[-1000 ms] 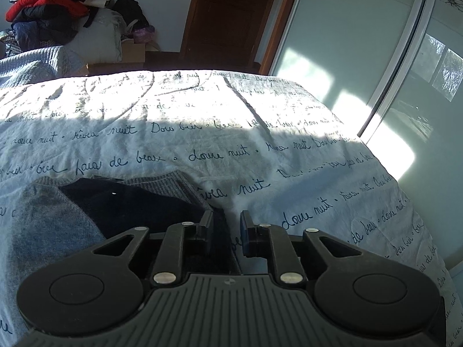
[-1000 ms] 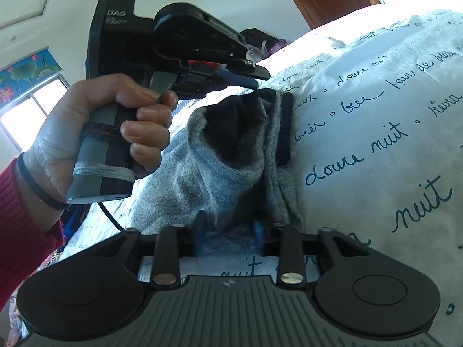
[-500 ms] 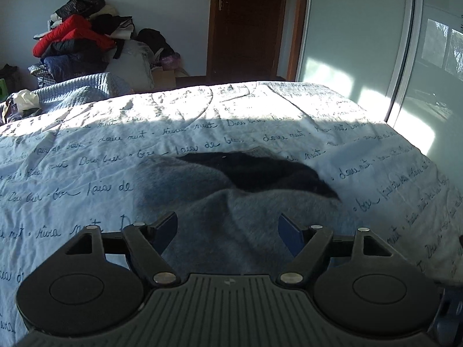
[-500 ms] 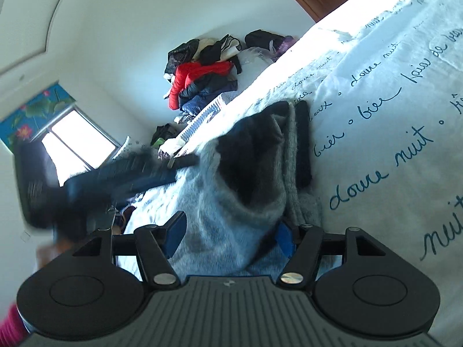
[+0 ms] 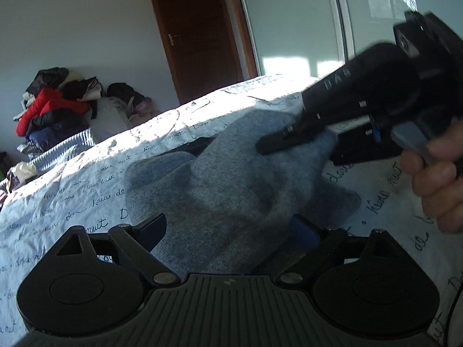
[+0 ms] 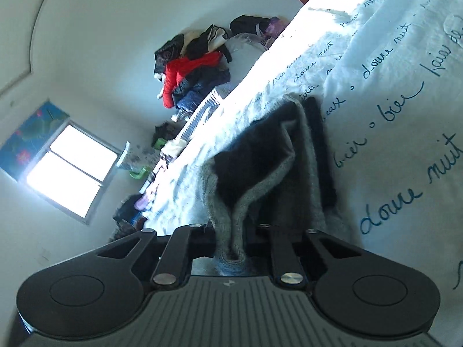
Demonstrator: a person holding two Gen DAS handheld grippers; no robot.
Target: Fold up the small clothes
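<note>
A small grey knit garment (image 5: 231, 179) with a dark inner side lies crumpled on the white bedspread with script print (image 5: 72, 196). My left gripper (image 5: 228, 225) hangs low over its near edge, jaws wide and still opening, with grey fabric lying between the fingers but not pinched. My right gripper (image 5: 277, 141), held by a hand (image 5: 434, 185), reaches in from the right onto the garment's far side. In the right wrist view my right gripper (image 6: 231, 237) is closing, its pads pinching a fold of the grey garment (image 6: 275, 196), which is lifted off the bedspread (image 6: 390, 101).
A pile of clothes with a red jacket (image 5: 55, 107) sits beyond the bed's far left corner. A brown door (image 5: 202, 29) and pale sliding wardrobe doors (image 5: 295, 23) stand behind the bed. A bright window (image 6: 72, 170) shows in the right wrist view.
The left gripper opened wide, let go of the garment and swung along its edge. The right gripper opened, then closed on a fold of grey fabric. The left gripper left the right wrist view.
</note>
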